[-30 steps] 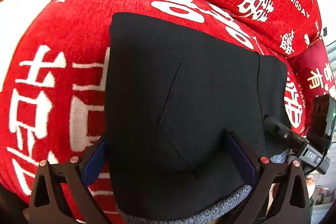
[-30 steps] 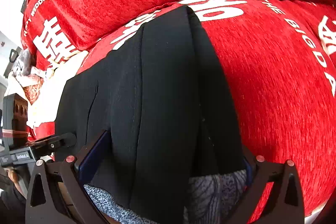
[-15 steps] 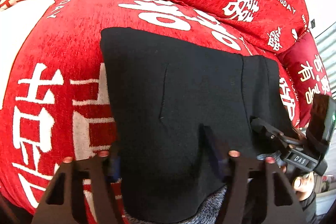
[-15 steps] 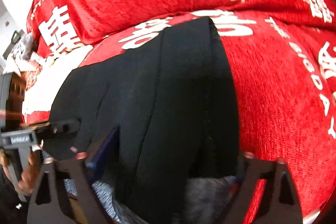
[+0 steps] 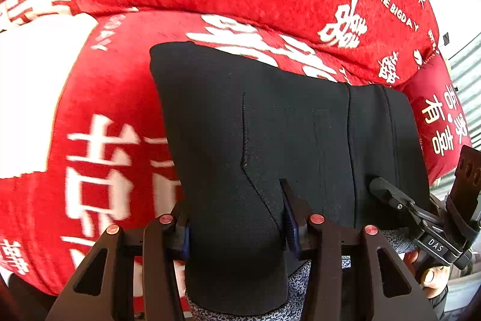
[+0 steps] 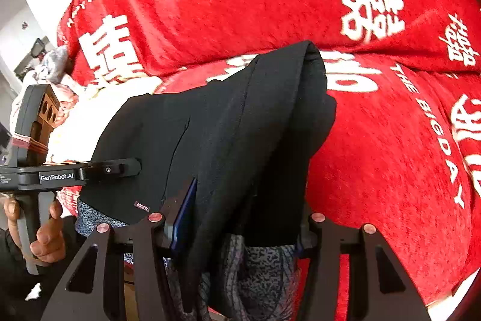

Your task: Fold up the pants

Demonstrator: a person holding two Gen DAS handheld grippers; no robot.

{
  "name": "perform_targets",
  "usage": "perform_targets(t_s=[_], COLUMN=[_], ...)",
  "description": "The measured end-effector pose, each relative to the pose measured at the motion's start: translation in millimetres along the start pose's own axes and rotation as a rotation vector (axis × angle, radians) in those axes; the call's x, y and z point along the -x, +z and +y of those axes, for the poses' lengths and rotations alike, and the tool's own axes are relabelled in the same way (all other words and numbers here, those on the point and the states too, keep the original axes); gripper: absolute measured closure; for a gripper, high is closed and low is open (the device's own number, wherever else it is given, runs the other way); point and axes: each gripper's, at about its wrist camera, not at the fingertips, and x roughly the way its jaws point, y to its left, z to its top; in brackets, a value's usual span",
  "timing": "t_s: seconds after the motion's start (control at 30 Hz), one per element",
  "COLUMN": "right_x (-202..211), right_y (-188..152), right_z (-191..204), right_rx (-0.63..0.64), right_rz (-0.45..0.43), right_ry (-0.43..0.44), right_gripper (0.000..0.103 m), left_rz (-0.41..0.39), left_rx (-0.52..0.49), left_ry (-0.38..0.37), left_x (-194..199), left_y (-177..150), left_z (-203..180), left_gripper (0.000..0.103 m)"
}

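Already both claws pinch the near edge of the black pants (image 5: 270, 146), which lie part-folded on the red blanket (image 5: 114, 170): left claw (image 5: 236, 224) and right claw (image 6: 240, 227) clenched on cloth. Next likely calls for lifting together and carrying the edge far.

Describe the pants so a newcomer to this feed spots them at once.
Start at the red blanket with white characters covering the surface. The pants lie on it, pinched by the left gripper and right gripper. Only they are plain black, with speckled grey lining.
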Motion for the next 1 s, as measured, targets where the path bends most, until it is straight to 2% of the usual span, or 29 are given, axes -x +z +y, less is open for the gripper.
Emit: perform_targets(t_s=[0.23,0.5,0.63,0.9,1.0], right_x=[-15,-46,-59,-88,-93], right_y=[20,25,22,11,9], right_z=[51,96,101,87,82], right_rx=[0.040,0.060,0.058,0.014,-0.007], right_rz=[0.003,0.046,0.076,0.140,0.141], right_ry=[0.042,0.058,0.049,0.012,0.011], right_gripper=[0.047,0.047,0.047,0.046,0.044], left_rz=[-0.031,-0.019,-0.003,0.035,0.030], left_rx=[0.025,0.080,0.095,0.097,0.089], left_ry=[0.066,0.115,0.113,0.114,0.104], left_x=[39,48,41,9,7], left_y=[5,0,-4,-4,-4], left_z=[42,89,105,113,116], left_gripper=[0.055,0.055,0.055,0.055,0.050])
